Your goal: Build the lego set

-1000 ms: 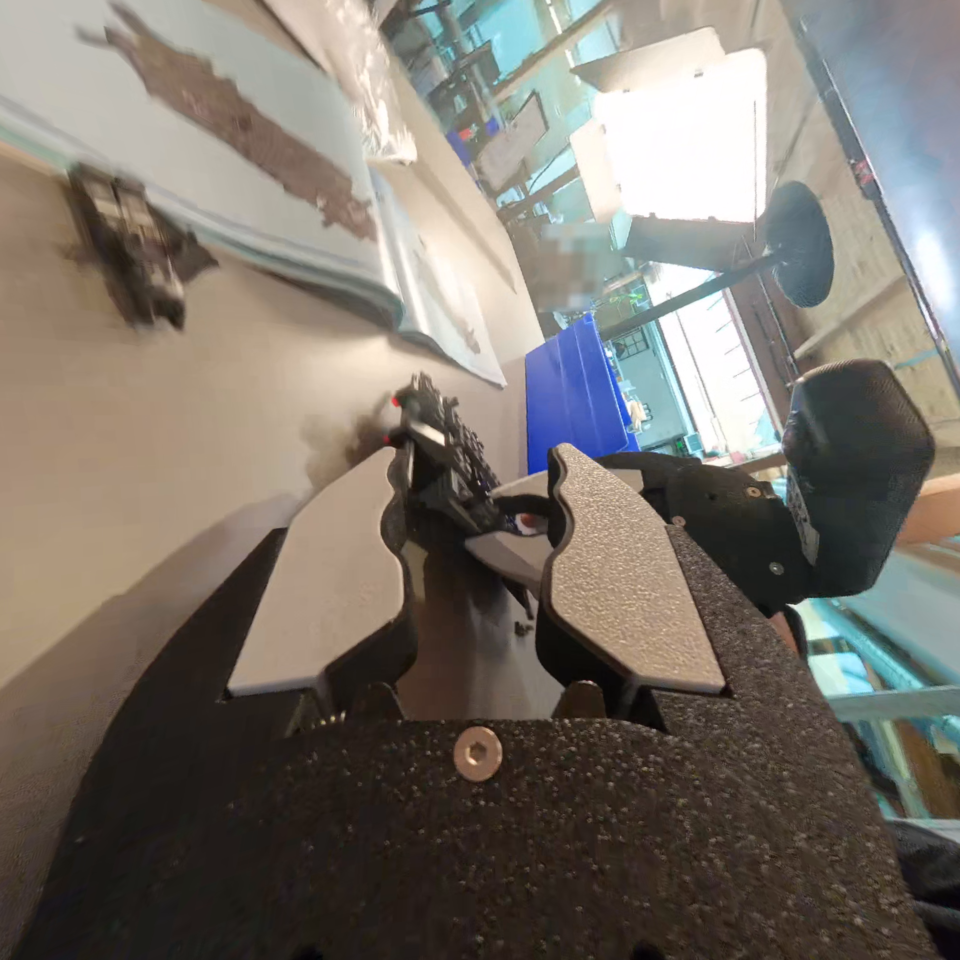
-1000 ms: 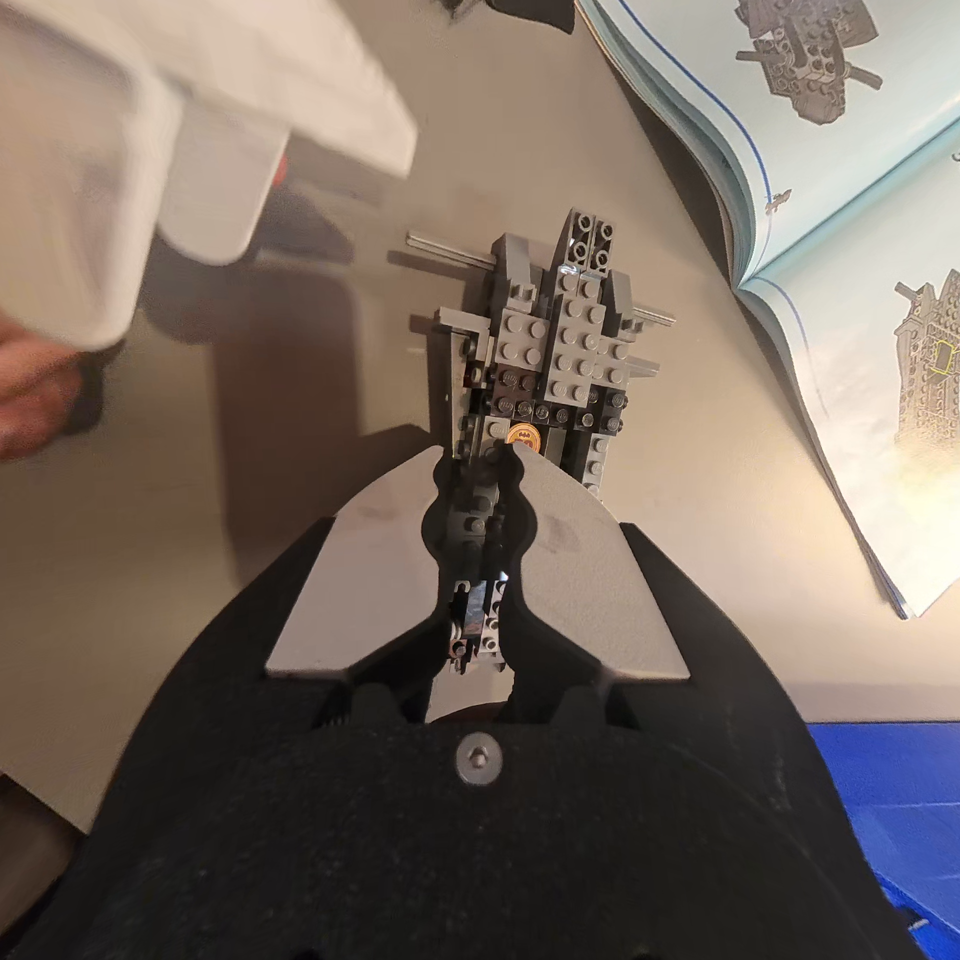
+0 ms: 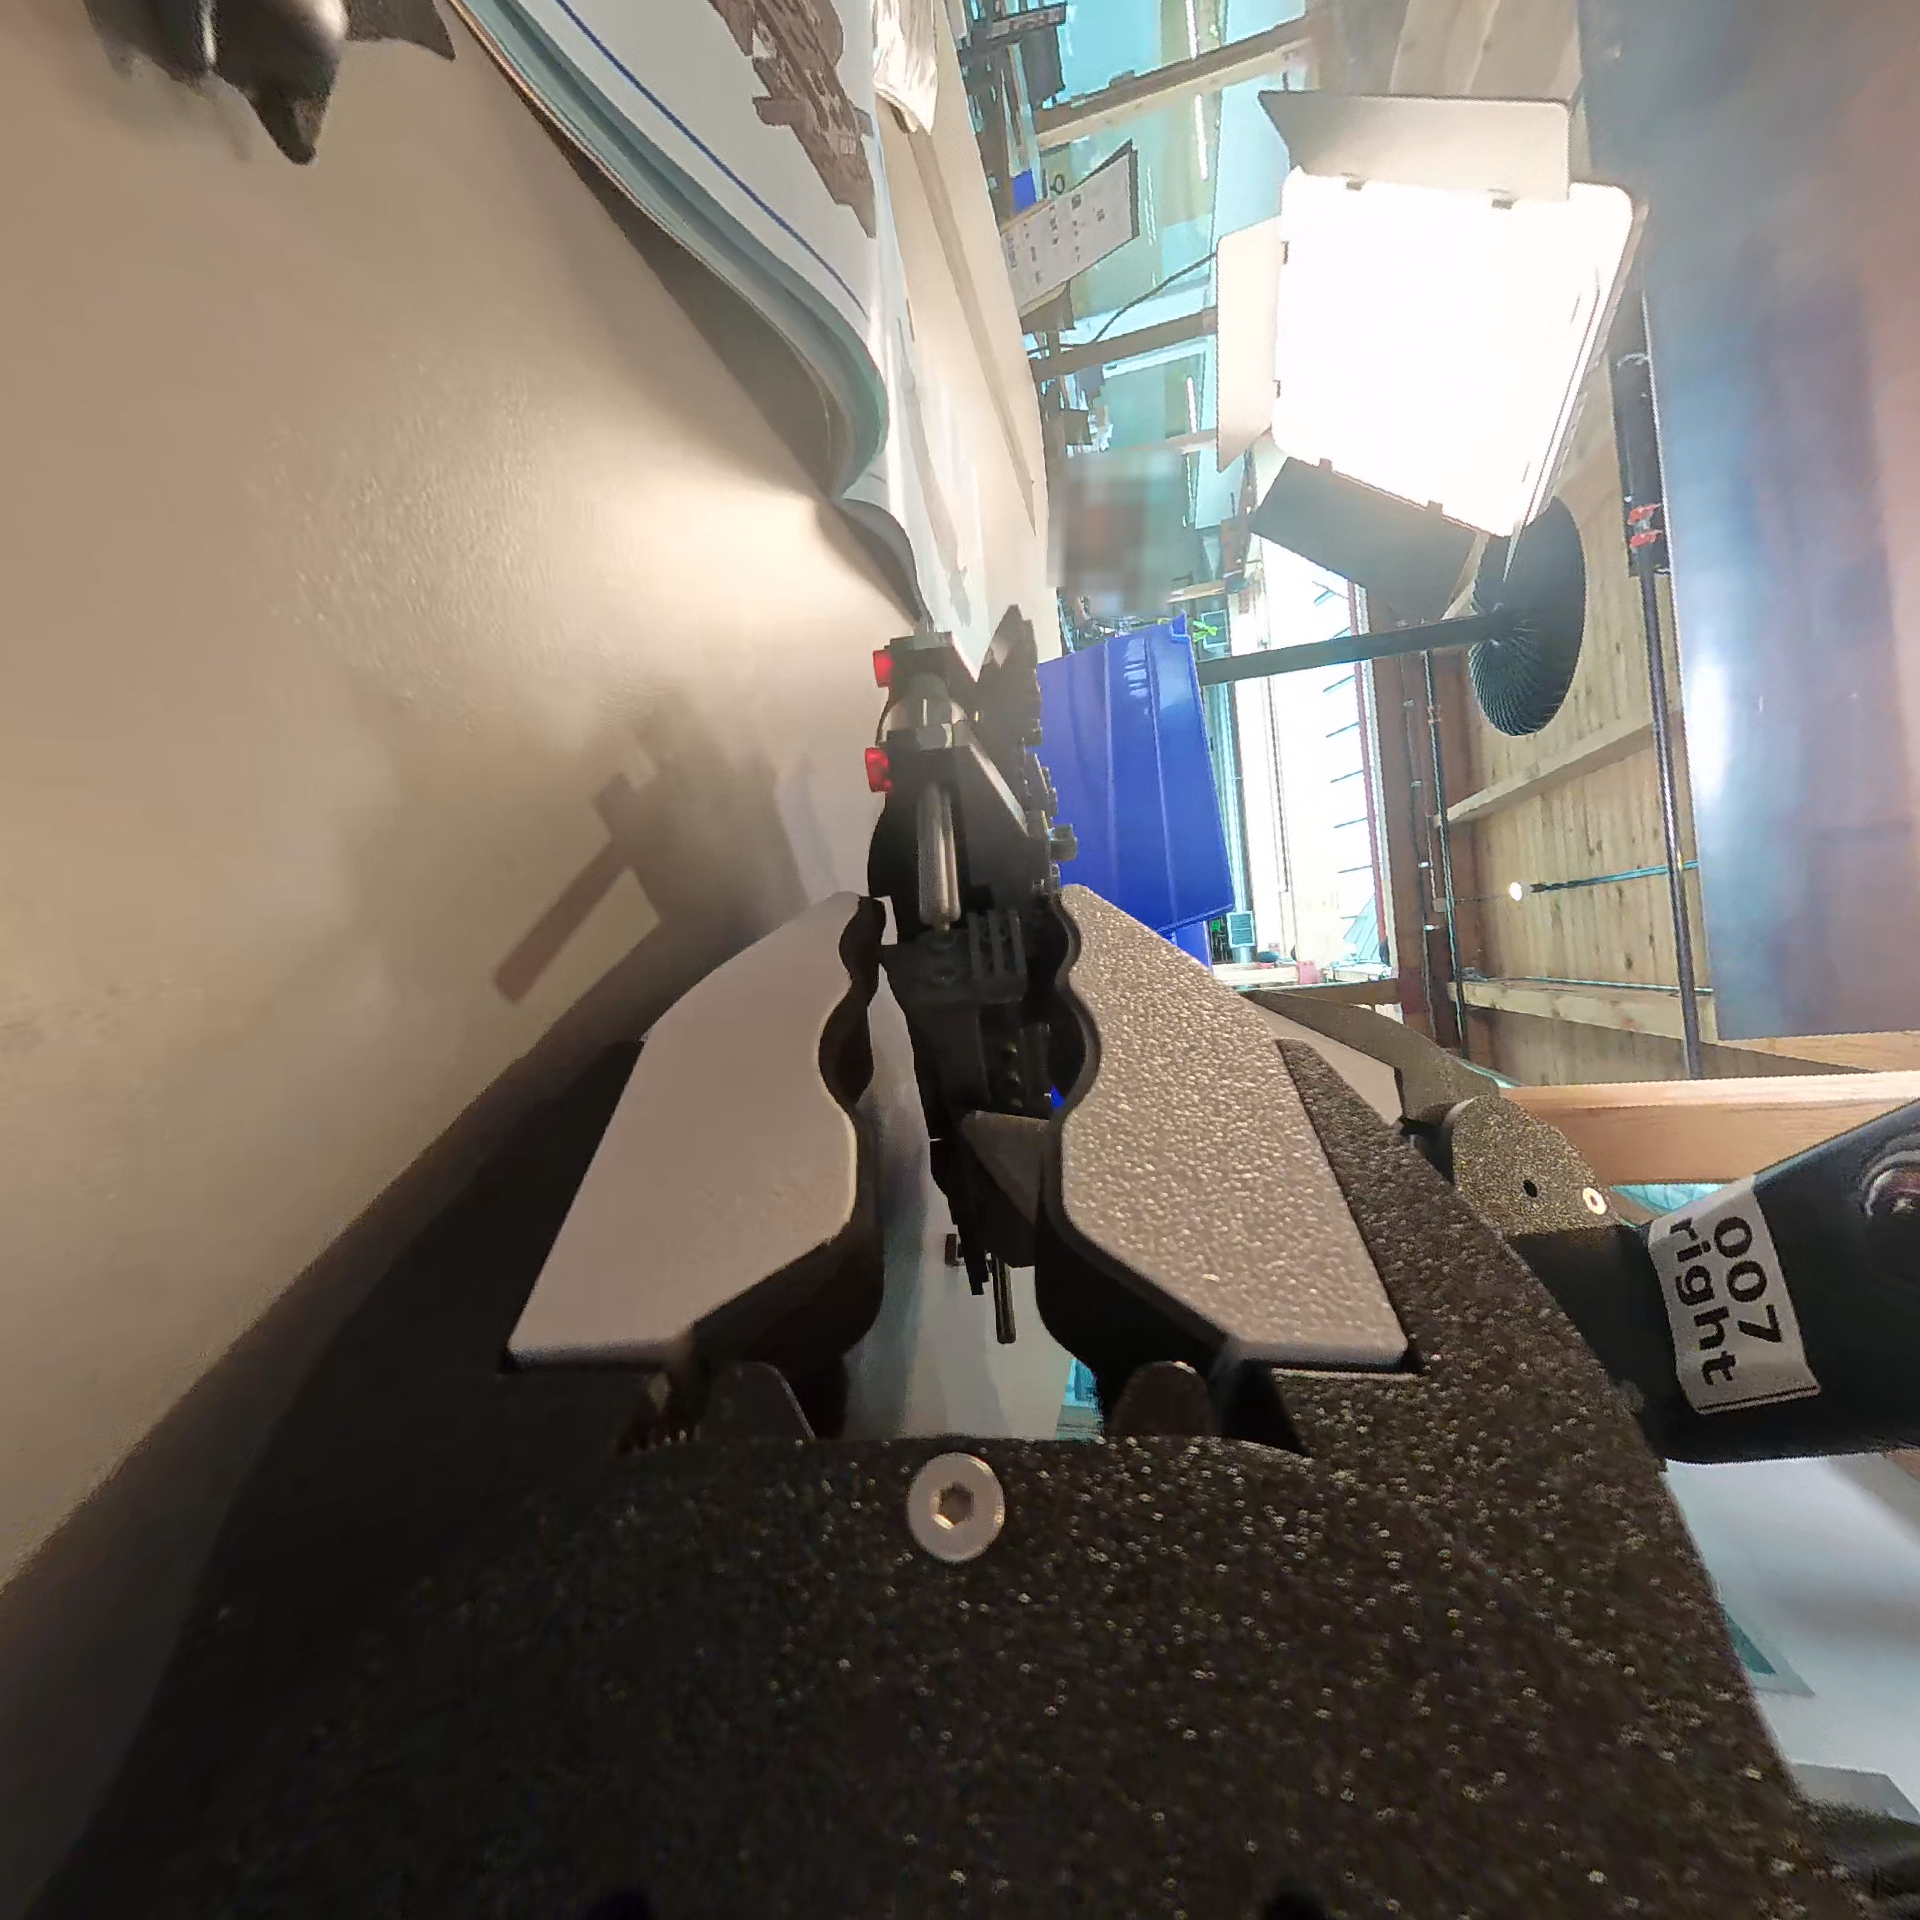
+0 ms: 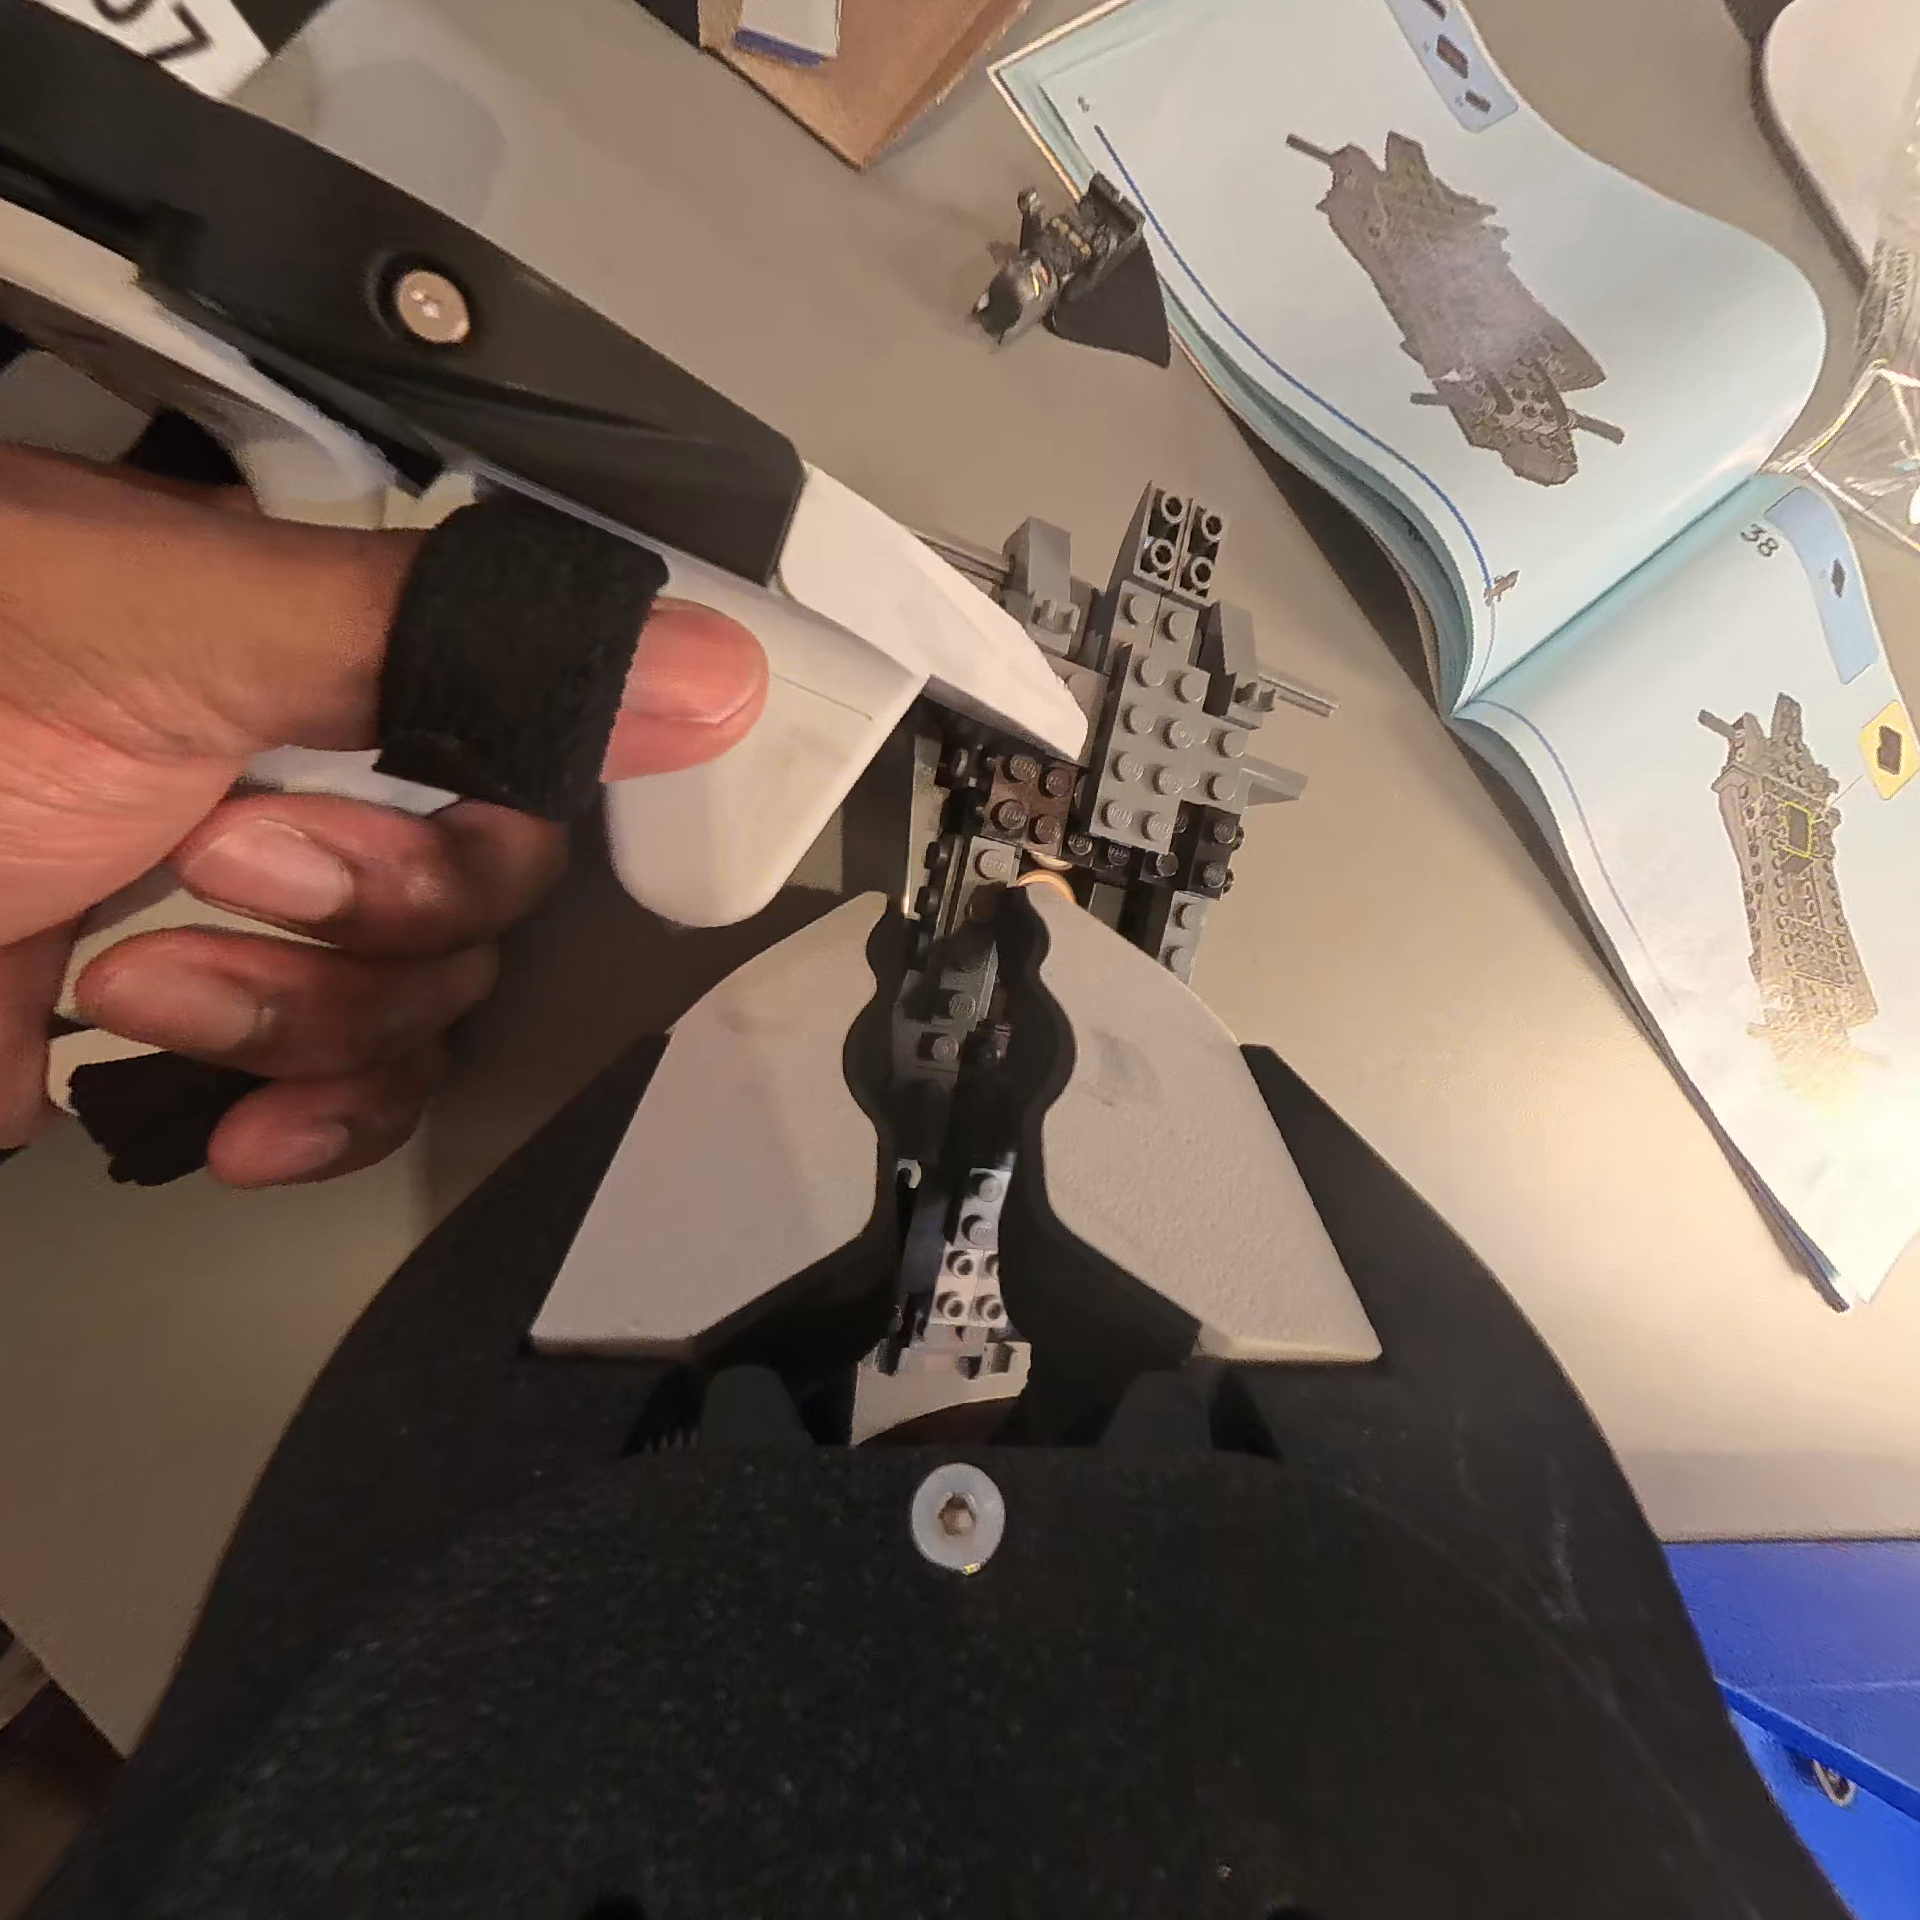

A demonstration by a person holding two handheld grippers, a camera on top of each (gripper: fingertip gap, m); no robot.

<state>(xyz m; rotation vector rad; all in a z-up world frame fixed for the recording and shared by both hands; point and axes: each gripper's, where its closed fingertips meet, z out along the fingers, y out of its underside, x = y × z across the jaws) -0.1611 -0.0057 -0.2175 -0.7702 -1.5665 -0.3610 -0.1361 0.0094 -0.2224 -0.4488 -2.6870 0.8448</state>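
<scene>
A grey and black brick model [image 4: 1174,707] hangs just above the tan table [image 4: 520,312]. My right gripper [image 4: 956,914] is shut on its narrow front end, with both pads pressed on the dark bricks. My left gripper [image 3: 961,914] is rolled on its side and shut on the model [image 3: 956,831], one pad on the studded top and one on the underside. In the right wrist view its upper finger [image 4: 935,644] lies across the model's left wing, and a hand [image 4: 208,727] grips its handle. The right gripper's body [image 3: 1496,1153] shows in the left wrist view.
An open instruction booklet [image 4: 1455,312] lies to the right of the model. A small dark brick piece [image 4: 1060,260] sits by the booklet's edge. A blue bin [image 4: 1818,1662] is at the near right, a cardboard box [image 4: 862,62] at the back and a clear bag [image 4: 1870,343] at the far right. Less than 4 cm separates the two grippers' tips. My left tips are roughly 12 cm from the small dark brick piece [image 4: 1060,260].
My left gripper moved in over the model and its jaws narrowed onto it. My right gripper kept its hold on the model's front end.
</scene>
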